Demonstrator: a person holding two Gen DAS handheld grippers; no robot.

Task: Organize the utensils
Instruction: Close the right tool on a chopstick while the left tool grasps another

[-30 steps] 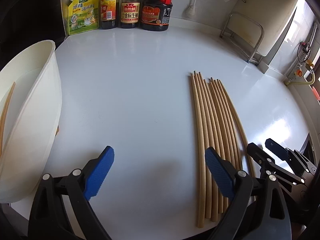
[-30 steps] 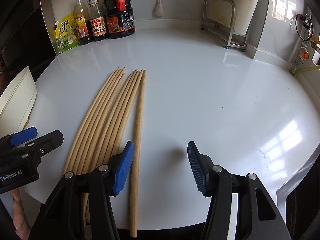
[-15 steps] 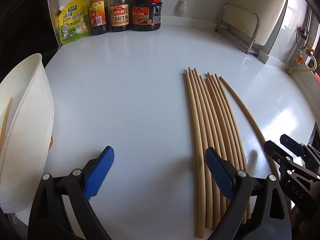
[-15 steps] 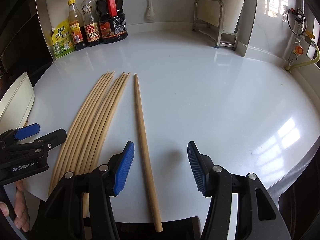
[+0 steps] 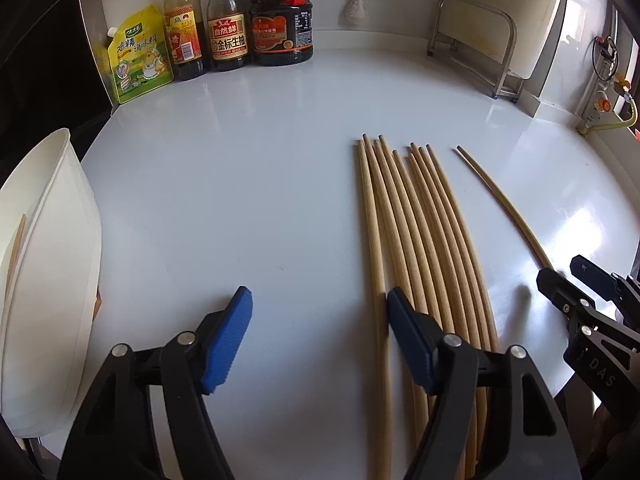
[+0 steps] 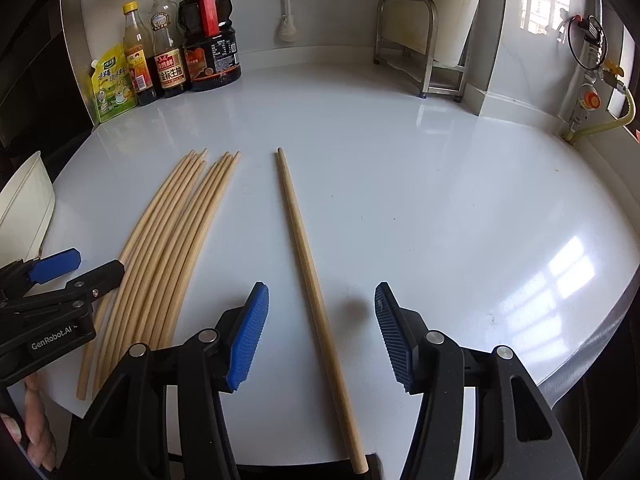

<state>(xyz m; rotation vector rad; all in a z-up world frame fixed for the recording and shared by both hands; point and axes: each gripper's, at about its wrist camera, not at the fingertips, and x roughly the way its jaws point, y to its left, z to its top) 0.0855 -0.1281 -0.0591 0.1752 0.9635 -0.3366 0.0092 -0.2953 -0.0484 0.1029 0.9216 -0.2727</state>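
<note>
The right claw (image 6: 320, 336) hangs low over the white counter (image 6: 420, 200) with its blue pads (image 6: 248, 340) spread wide, gripping nothing. One single chopstick (image 6: 310, 276) lies flat between the two pads, nearer the left one and touching neither; its thin tip points away from the claw and its thick end runs under the claw toward the counter's near edge. The bundle of chopsticks (image 6: 168, 248) lies to the left of this claw, apart from the single one.

The left claw (image 5: 316, 340) is also spread wide and grips nothing. The bundle (image 5: 416, 248) lies under and just beyond its right pad (image 5: 408, 344), with the leftmost stick showing just inside the gap. A white bin (image 5: 48, 264) stands to its left, a stick leaning inside. Sauce bottles (image 5: 228, 24) and a yellow pouch (image 5: 136, 56) stand far ahead of the claw, by the wall.
</note>
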